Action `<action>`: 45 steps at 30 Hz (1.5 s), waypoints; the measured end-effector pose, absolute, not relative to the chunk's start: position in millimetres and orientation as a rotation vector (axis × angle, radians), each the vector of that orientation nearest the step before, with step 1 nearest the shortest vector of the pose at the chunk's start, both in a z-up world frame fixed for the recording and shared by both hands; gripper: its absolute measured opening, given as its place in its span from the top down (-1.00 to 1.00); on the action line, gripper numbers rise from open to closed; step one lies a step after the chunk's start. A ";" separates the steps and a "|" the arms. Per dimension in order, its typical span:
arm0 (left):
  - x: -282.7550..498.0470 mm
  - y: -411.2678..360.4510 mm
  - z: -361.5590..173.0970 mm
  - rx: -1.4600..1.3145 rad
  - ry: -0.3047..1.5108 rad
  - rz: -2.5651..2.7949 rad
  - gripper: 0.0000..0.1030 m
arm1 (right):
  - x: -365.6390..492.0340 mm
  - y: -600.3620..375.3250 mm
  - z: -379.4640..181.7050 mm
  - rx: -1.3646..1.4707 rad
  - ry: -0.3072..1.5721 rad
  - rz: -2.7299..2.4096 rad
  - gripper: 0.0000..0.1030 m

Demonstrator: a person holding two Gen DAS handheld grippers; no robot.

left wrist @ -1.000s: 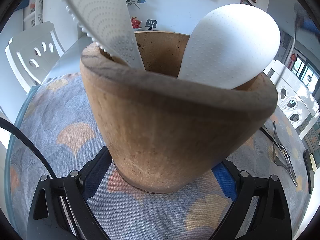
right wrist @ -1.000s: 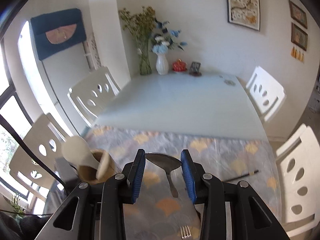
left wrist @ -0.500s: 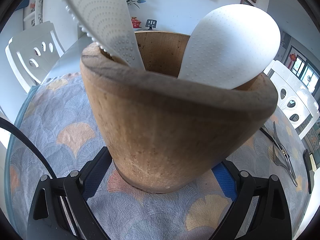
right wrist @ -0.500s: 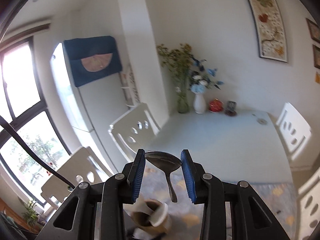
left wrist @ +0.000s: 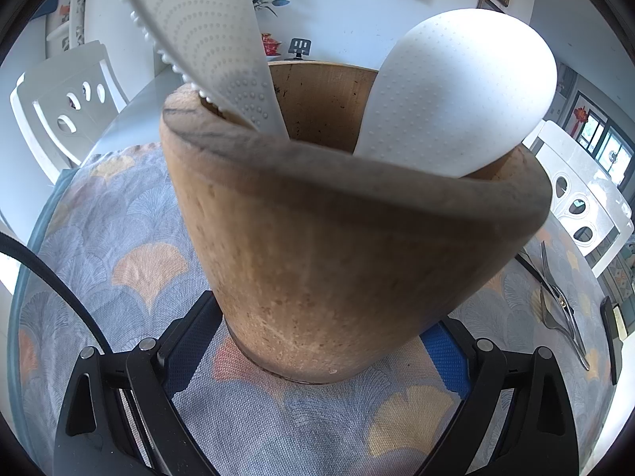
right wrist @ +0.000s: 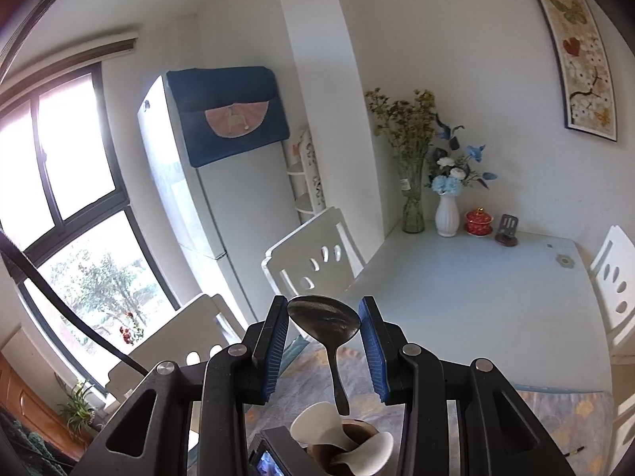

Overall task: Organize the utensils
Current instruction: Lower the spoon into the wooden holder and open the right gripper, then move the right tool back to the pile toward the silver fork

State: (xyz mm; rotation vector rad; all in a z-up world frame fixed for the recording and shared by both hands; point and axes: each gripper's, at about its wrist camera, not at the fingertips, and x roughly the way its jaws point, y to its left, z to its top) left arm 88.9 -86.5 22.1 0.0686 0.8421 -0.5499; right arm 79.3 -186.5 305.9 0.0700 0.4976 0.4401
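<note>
The metal spoon is hanging bowl-up between the blue pads of the right gripper, which is clenching it by the bowl, its handle pointing down at six o'clock toward the wooden holder just below. So this piece is looking about ready to drop in, though not yet in.

The holder is standing on the patterned cloth with the left gripper bracing its base, pads pressing both sides. Two white rice paddles are already sitting in it, at eleven and one o'clock.

At three o'clock a fork and perhaps more cutlery are lying on the cloth, waiting; the edge distortion is making them hard to count.

No brand or legible writing is showing anywhere.
</note>
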 end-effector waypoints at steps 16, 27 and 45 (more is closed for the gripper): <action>88.6 -87.0 21.3 0.067 0.843 -0.551 -0.86 | 103.3 -186.4 231.2 0.081 0.695 0.422 0.31; 88.3 -87.4 20.4 0.064 0.847 -0.552 -0.86 | 106.1 -204.1 222.3 0.172 0.788 0.406 -0.11; 88.1 -91.5 20.8 0.067 0.849 -0.549 -0.86 | -2.4 -312.5 295.5 0.218 0.560 0.106 -0.54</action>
